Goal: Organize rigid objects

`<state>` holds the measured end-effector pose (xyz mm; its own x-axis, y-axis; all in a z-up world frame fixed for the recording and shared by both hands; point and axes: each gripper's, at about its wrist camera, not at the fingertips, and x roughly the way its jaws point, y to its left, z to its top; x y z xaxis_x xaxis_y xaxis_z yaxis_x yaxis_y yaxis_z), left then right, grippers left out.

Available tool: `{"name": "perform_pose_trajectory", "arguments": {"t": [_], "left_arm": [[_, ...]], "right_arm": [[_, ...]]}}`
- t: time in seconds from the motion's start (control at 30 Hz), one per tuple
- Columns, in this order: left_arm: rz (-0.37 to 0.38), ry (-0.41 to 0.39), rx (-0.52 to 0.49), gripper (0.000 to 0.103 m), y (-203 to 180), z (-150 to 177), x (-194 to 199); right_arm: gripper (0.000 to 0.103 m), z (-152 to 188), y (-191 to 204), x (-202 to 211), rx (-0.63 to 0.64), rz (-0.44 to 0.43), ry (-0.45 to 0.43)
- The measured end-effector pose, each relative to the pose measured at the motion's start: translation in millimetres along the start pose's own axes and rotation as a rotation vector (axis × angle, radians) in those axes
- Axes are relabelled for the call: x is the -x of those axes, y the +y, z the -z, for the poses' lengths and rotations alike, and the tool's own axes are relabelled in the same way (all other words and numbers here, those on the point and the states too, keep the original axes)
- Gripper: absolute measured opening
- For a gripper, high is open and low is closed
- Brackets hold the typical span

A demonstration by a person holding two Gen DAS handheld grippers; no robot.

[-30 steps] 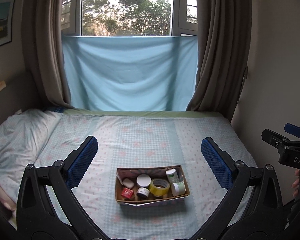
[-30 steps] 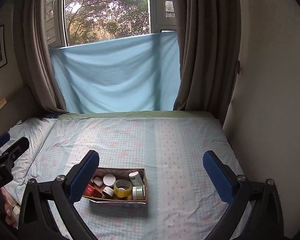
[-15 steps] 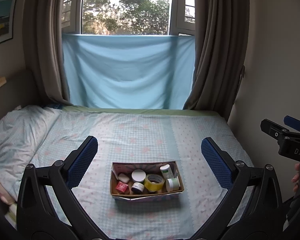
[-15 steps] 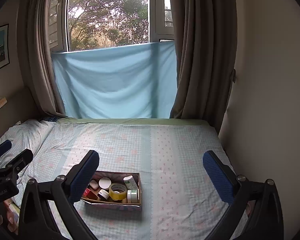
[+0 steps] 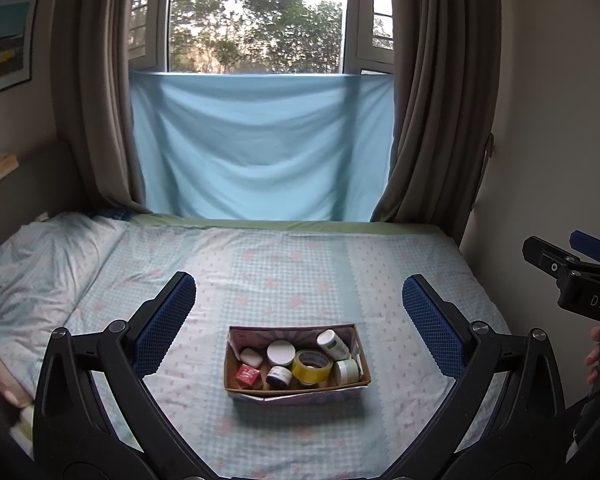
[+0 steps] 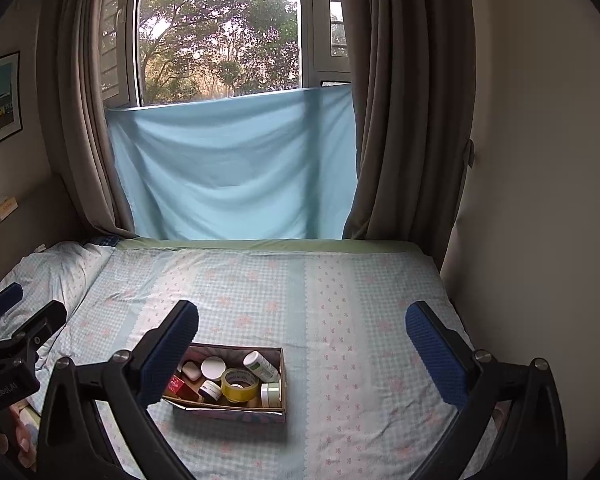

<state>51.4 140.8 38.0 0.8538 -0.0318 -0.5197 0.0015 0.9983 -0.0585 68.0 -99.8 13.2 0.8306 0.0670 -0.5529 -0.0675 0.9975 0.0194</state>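
Observation:
A small cardboard box (image 5: 296,394) sits on the bed; it also shows in the right wrist view (image 6: 228,407). Inside lie a yellow tape roll (image 5: 311,366), a white-lidded jar (image 5: 281,352), a white bottle (image 5: 333,344), a red cube (image 5: 247,374), a dark jar (image 5: 279,375), a pale green jar (image 5: 348,370) and a white bar (image 5: 251,357). My left gripper (image 5: 298,316) is open and empty, held well back above the box. My right gripper (image 6: 302,344) is open and empty, to the right of the box.
The bed (image 5: 284,272) has a checked blue sheet. A pillow (image 5: 40,264) lies at the left. A wall (image 6: 540,200) borders the bed's right side. Curtains (image 5: 432,120) and a blue cloth (image 5: 260,148) hang at the window behind.
Both grippers have pulled back and tilted up a little, so the box looks smaller and farther. Both stay open and empty.

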Motion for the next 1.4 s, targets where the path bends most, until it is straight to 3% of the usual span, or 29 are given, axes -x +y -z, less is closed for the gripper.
{"name": "perform_pose_trajectory", "arguments": {"t": [1.1,1.4], "left_arm": [[-0.026,-0.006,-0.032,0.103,-7,-2,-5],[-0.033,-0.069,-0.057,0.103,-13,-2,5]], "right_arm": [[0.103,-3,-6,-5,-0.014,0.01,-0.002],[0.103,-2,-6,-4,-0.016,0.011,-0.001]]}}
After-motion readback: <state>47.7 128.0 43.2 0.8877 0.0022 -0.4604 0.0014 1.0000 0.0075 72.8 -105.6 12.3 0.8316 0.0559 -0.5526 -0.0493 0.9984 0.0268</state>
